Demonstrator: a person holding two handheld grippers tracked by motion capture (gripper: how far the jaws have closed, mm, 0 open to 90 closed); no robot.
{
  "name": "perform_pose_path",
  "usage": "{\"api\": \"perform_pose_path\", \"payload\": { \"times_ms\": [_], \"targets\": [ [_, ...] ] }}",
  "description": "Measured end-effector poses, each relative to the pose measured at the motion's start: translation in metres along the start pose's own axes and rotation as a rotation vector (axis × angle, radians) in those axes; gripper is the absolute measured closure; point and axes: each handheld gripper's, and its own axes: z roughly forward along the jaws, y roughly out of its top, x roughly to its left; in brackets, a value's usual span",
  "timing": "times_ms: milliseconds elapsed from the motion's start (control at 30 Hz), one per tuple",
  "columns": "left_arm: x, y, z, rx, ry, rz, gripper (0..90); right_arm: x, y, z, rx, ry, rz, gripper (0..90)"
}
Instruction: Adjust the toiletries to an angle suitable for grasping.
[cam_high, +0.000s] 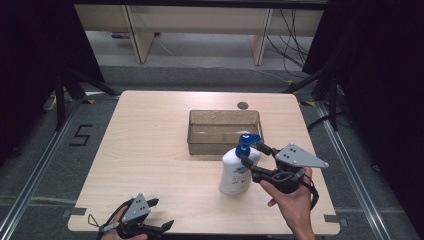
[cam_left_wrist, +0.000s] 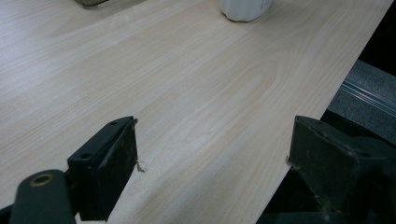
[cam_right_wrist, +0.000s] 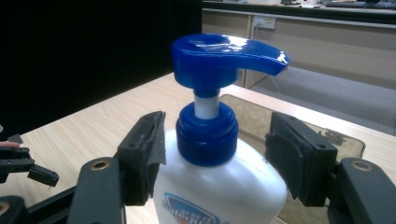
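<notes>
A white pump bottle (cam_high: 233, 172) with a blue pump head (cam_right_wrist: 224, 56) stands upright on the table, just in front of a clear brownish bin (cam_high: 225, 134). My right gripper (cam_high: 252, 154) reaches in from the right at neck height. In the right gripper view its jaws sit either side of the blue collar (cam_right_wrist: 206, 133), with a gap on each side, so the right gripper (cam_right_wrist: 217, 140) is open. My left gripper (cam_high: 162, 213) rests low at the table's front left edge, open and holding nothing. In the left gripper view, this left gripper (cam_left_wrist: 215, 154) faces bare wood with the bottle's base (cam_left_wrist: 245, 8) far ahead.
The light wood table (cam_high: 150, 150) has rounded corners and a small round grommet (cam_high: 243, 105) behind the bin. The bin looks empty. Grey floor, rails and cables surround the table. My left gripper (cam_right_wrist: 18, 163) also shows far off in the right gripper view.
</notes>
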Motion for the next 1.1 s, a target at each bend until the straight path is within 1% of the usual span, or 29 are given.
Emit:
{"api": "perform_pose_path", "payload": {
  "times_ms": [33,133,167,233,267,333,367,400,433,467,500,533,567,633,667,700,767,800,833,867,900,967,1067,1100],
  "targets": [
    [0.000,0.000,0.000,-0.001,0.000,0.001,14.9,-0.001,0.000,0.000,-0.003,-0.008,-0.010,37.9],
    [0.000,0.000,0.000,0.003,-0.001,0.000,14.9,0.000,0.001,0.002,-0.005,-0.007,-0.004,38.1],
    [0.000,0.000,0.000,0.002,-0.001,0.002,14.9,0.000,0.003,0.003,-0.003,-0.007,-0.020,38.3],
    [0.000,0.000,0.000,0.000,0.000,0.001,14.9,0.000,0.003,0.004,-0.005,-0.006,-0.020,38.3],
    [0.000,0.000,0.000,0.001,0.000,0.001,14.9,0.002,0.004,0.005,-0.010,0.011,-0.006,38.6],
    [0.000,0.000,0.000,-0.002,0.000,0.000,14.9,0.003,0.005,0.006,-0.003,0.005,-0.013,38.8],
    [0.000,0.000,0.000,0.000,0.001,0.002,14.9,0.004,0.005,0.007,-0.010,0.008,-0.003,39.0],
    [0.000,0.000,0.000,-0.001,0.000,0.001,14.9,0.003,0.006,0.008,-0.013,0.003,-0.020,39.2],
    [0.000,0.000,0.000,-0.001,0.000,0.002,14.9,0.004,0.006,0.009,-0.011,0.016,-0.010,39.4],
    [0.000,0.000,0.000,-0.002,0.001,0.001,14.9,0.003,0.006,0.010,-0.013,0.011,-0.019,39.9],
    [0.000,0.000,-0.001,0.003,0.000,0.002,14.9,0.004,0.006,0.012,-0.008,0.018,-0.008,40.1],
    [0.001,0.000,-0.001,0.006,0.002,0.007,14.9,0.004,0.006,0.011,-0.003,0.005,-0.007,40.5],
    [0.001,0.001,-0.002,0.014,0.002,0.016,14.9,0.004,0.006,0.012,-0.001,0.011,-0.016,40.8],
    [0.001,0.001,-0.001,0.011,0.002,0.015,14.9,0.002,0.007,0.015,-0.005,0.005,-0.033,41.5],
    [0.001,0.001,-0.001,0.010,0.001,0.014,14.9,0.003,0.006,0.015,-0.001,0.009,-0.021,41.8],
    [0.001,0.001,-0.001,0.009,0.001,0.012,14.9,0.003,0.006,0.017,-0.007,0.023,-0.007,42.1],
    [0.001,0.001,-0.001,0.010,0.001,0.015,14.9,0.002,0.006,0.018,-0.004,0.013,-0.012,42.5],
    [0.001,0.001,-0.001,0.012,0.002,0.015,14.9,0.000,0.007,0.020,-0.013,0.007,-0.026,42.7],
    [0.001,0.001,-0.001,0.010,0.002,0.014,14.9,0.000,0.007,0.020,-0.013,0.007,-0.026,42.7],
    [0.000,0.001,0.000,-0.005,0.003,-0.001,14.9,0.000,0.006,0.020,-0.014,0.006,-0.024,42.8],
    [0.000,0.001,0.000,-0.003,0.003,-0.002,14.9,0.000,0.007,0.021,-0.012,0.014,-0.013,43.0],
    [0.000,0.001,0.000,-0.004,0.003,-0.004,14.9,0.000,0.006,0.022,-0.023,0.014,-0.015,43.0],
    [0.000,0.001,-0.001,0.006,0.004,-0.003,14.9,-0.001,0.007,0.022,-0.014,0.014,-0.024,43.8],
    [0.000,0.001,-0.001,0.006,0.004,-0.004,14.9,0.000,0.007,0.023,-0.013,0.017,-0.019,43.8]
  ]
}}
